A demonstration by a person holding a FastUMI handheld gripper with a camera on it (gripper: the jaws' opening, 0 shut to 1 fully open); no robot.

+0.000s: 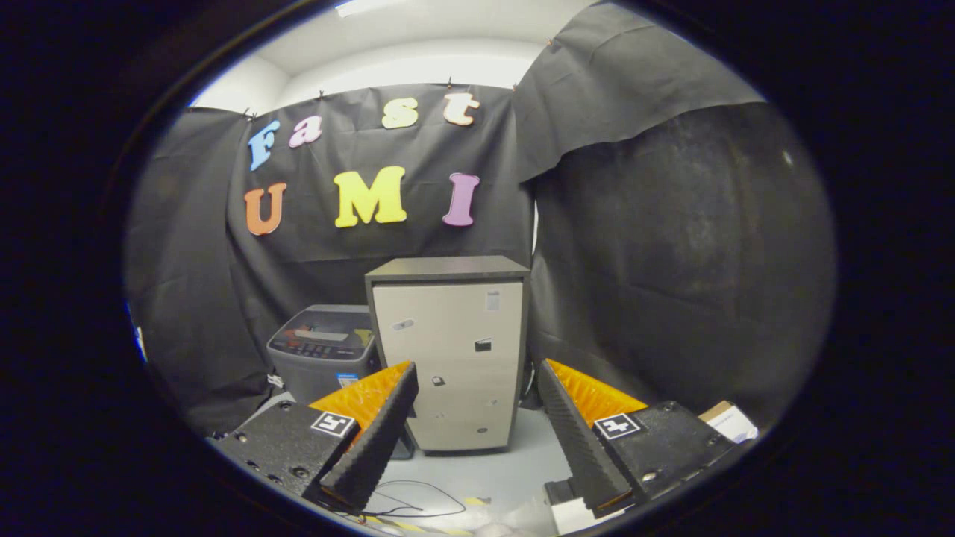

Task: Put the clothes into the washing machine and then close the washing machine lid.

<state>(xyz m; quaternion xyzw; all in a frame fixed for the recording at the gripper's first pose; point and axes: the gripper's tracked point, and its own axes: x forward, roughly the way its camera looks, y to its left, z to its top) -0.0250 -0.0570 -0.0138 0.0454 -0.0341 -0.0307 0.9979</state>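
Note:
A grey top-loading washing machine [322, 349] stands on the floor beyond my left finger, against the black cloth wall, with its lid down. My gripper [477, 373] is open, its two fingers spread wide with nothing between them. It hangs well back from the machine. No clothes can be made out, apart from a pale blurred patch [498, 528] at the floor below the fingers, too unclear to name.
A tall beige cabinet [450, 350] with a dark top stands straight ahead between the fingers, right of the washing machine. A thin black cable [418, 501] loops on the light floor. A cardboard box corner [730, 420] shows beyond the right finger.

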